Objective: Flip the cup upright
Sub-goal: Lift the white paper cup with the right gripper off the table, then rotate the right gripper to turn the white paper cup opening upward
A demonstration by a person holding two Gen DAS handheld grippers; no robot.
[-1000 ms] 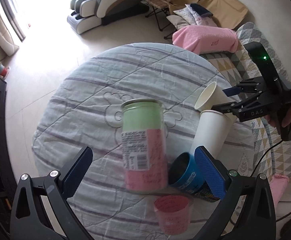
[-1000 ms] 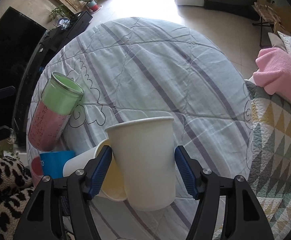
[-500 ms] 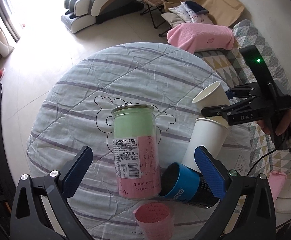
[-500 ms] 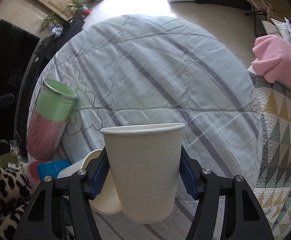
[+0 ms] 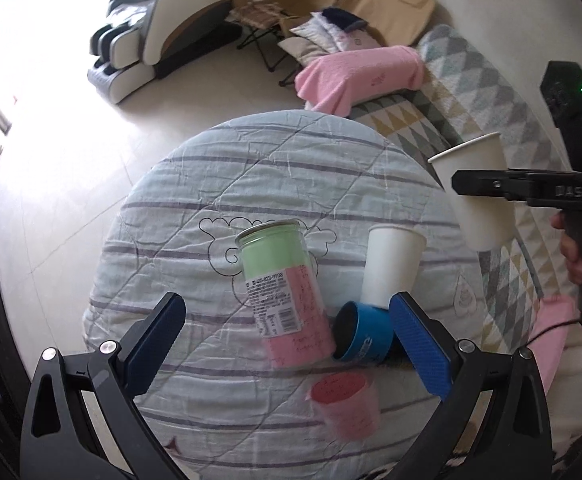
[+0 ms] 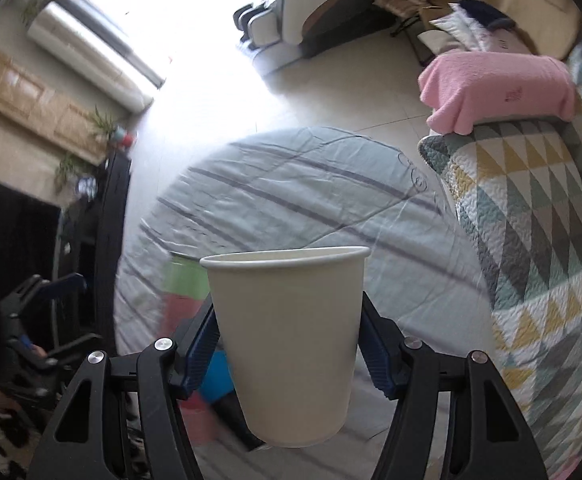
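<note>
Right claw [image 6: 289, 354] of ours hangs level above the table's [image 5: 275, 168] right edge, clamped on the white paper cup [image 6: 287, 344], which stands upright, mouth up, axis vertical. "DAS" reads on its arm. Left claw [image 5: 287, 336] gapes wide over the green-pink can [image 5: 283, 292].

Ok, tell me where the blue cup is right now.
In the left wrist view the blue cup lies on its side on the table, between the pink-and-green can and the left gripper's right finger.
</note>
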